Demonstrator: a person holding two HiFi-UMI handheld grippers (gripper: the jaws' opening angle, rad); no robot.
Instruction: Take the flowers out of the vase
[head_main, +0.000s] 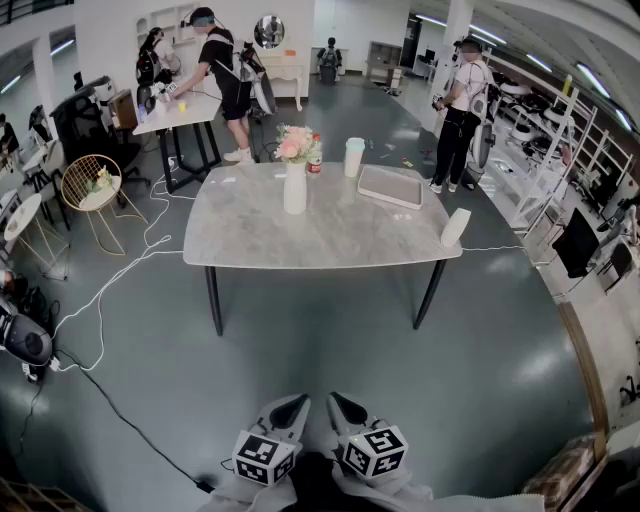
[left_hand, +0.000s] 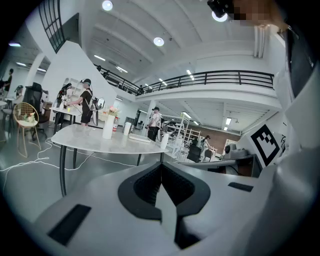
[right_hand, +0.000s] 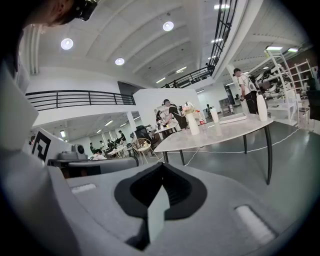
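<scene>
A white vase (head_main: 295, 189) with pink flowers (head_main: 296, 143) stands near the far edge of a grey marble table (head_main: 260, 235). The same vase (left_hand: 107, 127) shows small and distant in the left gripper view, and the vase (right_hand: 192, 123) appears again in the right gripper view. My left gripper (head_main: 295, 407) and right gripper (head_main: 342, 404) sit side by side at the bottom of the head view, far short of the table. Both have their jaws together with nothing between them; the left gripper (left_hand: 161, 166) and the right gripper (right_hand: 161, 166) point toward the table.
On the table are a red can (head_main: 314, 165), a pale cup (head_main: 354, 157), a flat tray (head_main: 391, 186) and a white bottle (head_main: 455, 227). White cables (head_main: 110, 290) trail on the floor left of the table. People stand behind it. A wire chair (head_main: 92, 186) sits at left.
</scene>
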